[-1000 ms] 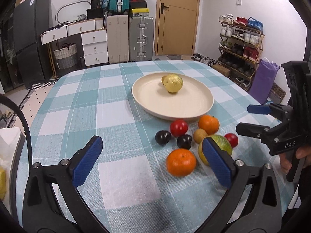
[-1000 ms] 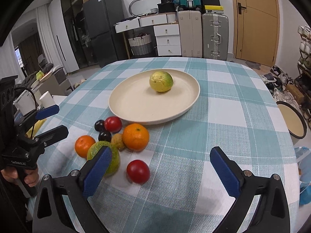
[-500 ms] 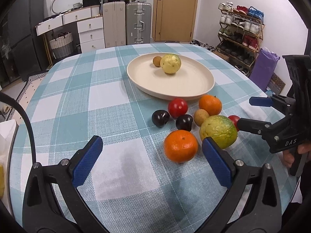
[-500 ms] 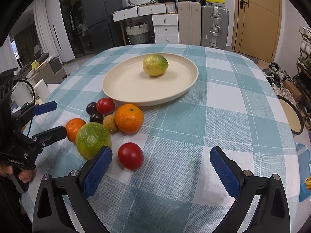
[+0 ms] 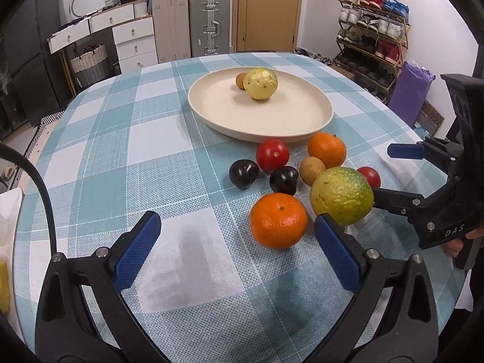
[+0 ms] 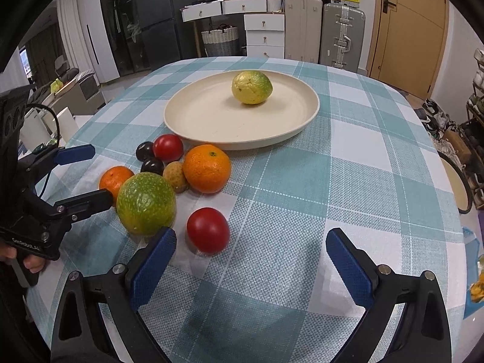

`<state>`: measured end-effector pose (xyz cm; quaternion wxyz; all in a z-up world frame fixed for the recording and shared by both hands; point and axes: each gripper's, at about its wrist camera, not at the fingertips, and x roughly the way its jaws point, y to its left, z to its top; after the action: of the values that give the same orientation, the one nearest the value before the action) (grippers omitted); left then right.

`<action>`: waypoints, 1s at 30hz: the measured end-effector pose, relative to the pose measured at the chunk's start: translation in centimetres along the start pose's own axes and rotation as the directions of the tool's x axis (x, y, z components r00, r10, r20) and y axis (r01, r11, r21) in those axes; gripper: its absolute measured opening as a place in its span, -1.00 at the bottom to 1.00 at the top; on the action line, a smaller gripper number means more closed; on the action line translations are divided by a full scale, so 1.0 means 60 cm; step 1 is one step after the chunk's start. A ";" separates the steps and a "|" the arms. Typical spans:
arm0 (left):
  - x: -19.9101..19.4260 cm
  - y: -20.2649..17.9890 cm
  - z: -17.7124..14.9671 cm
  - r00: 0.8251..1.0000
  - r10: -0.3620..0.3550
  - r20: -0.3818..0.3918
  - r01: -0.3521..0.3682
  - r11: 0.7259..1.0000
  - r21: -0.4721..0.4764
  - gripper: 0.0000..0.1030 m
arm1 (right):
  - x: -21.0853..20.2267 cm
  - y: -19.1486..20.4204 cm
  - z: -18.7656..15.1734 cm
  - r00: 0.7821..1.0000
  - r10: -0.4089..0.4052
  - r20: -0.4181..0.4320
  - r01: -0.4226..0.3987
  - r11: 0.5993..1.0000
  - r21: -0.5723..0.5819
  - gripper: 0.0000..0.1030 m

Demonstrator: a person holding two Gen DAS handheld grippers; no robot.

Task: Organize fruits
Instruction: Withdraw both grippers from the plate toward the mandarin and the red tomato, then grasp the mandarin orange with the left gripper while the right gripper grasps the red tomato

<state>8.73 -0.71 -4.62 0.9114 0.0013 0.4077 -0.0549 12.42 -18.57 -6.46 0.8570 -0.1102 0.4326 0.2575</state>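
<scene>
I see my left gripper spread wide with nothing between its blue pads, low over the checked tablecloth on the near side of the cream plate. My right gripper is also spread wide and holds nothing. On the plate sit a yellow-green citrus and, touching it on its far side, a small brown fruit. The rest of the fruit lies in a cluster on the cloth just in front of the plate's near rim: a red tomato and an orange nearest the rim, then two dark plums and a small tan fruit. Farther from the plate are a second orange, a large green fruit and another red tomato. The large green fruit lies just beside my right gripper's left pad.
</scene>
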 end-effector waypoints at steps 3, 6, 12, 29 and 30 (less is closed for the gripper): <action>0.008 -0.004 0.001 1.000 0.002 -0.018 -0.002 1.000 0.012 0.97 | 0.005 0.007 -0.002 0.999 0.025 -0.020 -0.025 1.000 -0.018 0.77; 0.014 -0.006 0.000 0.999 0.001 -0.034 0.000 1.000 0.017 0.91 | 0.006 0.015 -0.002 0.999 0.042 -0.027 -0.043 0.998 -0.035 0.66; 0.017 -0.010 -0.001 0.999 -0.021 -0.044 0.022 0.999 0.029 0.61 | 0.010 0.025 -0.002 0.998 0.055 -0.027 -0.057 0.997 -0.051 0.41; 0.002 -0.014 -0.008 0.991 -0.133 -0.028 0.133 0.991 0.029 -0.28 | 0.004 0.023 0.000 0.993 0.117 -0.021 -0.117 0.993 -0.032 -0.37; 0.001 -0.011 -0.009 0.991 -0.132 -0.025 0.133 0.991 0.022 -0.28 | 0.004 0.023 0.000 0.993 0.118 -0.020 -0.119 0.992 -0.034 -0.38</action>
<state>8.33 -1.36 -4.99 0.9008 -0.0143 0.4171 -0.1202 11.79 -17.33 -6.62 0.8342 -0.1017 0.4413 0.3145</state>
